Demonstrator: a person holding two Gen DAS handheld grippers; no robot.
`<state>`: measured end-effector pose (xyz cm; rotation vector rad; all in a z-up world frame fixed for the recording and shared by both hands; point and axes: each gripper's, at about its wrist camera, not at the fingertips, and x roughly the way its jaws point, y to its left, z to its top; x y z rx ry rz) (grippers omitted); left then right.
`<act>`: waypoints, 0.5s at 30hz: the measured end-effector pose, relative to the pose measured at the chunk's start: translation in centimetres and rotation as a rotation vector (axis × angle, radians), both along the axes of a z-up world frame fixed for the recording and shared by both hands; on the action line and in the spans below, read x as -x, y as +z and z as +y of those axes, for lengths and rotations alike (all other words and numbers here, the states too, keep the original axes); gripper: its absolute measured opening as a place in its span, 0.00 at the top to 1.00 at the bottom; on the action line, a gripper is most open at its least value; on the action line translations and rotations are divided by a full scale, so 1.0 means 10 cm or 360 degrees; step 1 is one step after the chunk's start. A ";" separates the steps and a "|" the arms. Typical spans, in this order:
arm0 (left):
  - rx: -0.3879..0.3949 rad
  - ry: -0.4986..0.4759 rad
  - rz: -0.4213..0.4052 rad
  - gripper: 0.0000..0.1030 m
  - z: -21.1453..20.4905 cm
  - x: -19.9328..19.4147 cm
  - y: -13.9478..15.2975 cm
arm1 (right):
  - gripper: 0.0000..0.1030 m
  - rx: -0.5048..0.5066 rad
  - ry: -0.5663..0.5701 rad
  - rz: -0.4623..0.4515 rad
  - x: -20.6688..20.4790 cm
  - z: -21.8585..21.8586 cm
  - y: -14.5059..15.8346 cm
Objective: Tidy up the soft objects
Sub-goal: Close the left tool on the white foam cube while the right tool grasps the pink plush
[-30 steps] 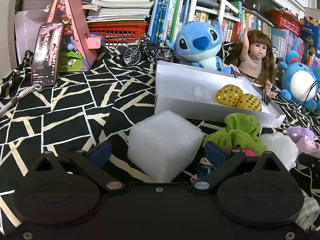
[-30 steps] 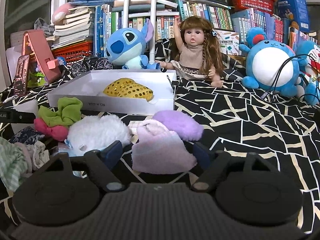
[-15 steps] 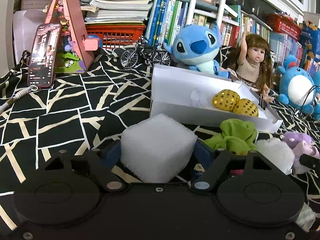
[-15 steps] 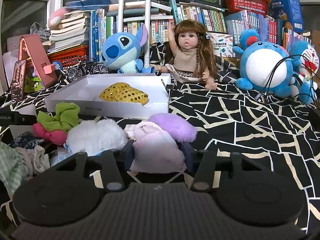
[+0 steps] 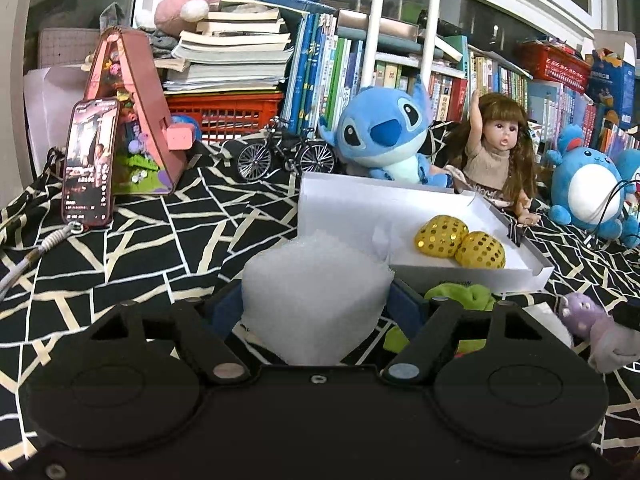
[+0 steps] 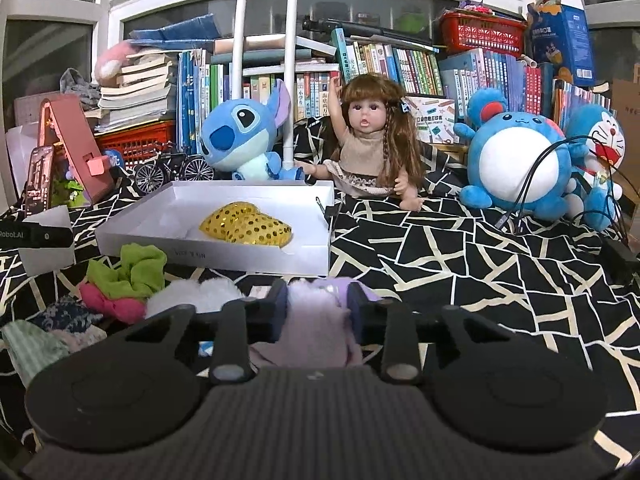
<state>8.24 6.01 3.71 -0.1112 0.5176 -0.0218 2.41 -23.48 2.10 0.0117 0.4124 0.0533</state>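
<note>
Flanking white box, green scrunchie, doll

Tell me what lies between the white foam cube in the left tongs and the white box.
Nothing visible blocks it. The foam cube, clamped in the left tongs, sits just before the near wall of the white box. Inside, two gold sequin pads fill the right part; the left part is bare.
</note>
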 end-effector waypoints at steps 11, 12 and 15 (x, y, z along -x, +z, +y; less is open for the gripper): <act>0.0007 -0.0033 -0.0001 0.27 -0.04 -0.03 0.07 | 0.74 0.0018 -0.0010 0.0046 0.00 0.00 -0.06; 0.0007 -0.0035 0.0004 0.27 -0.04 -0.03 0.06 | 0.74 0.0017 -0.0017 0.0051 0.01 -0.01 -0.06; 0.0005 -0.0038 0.0011 0.27 -0.04 -0.02 0.04 | 0.72 0.0018 -0.0032 0.0077 0.00 -0.03 -0.10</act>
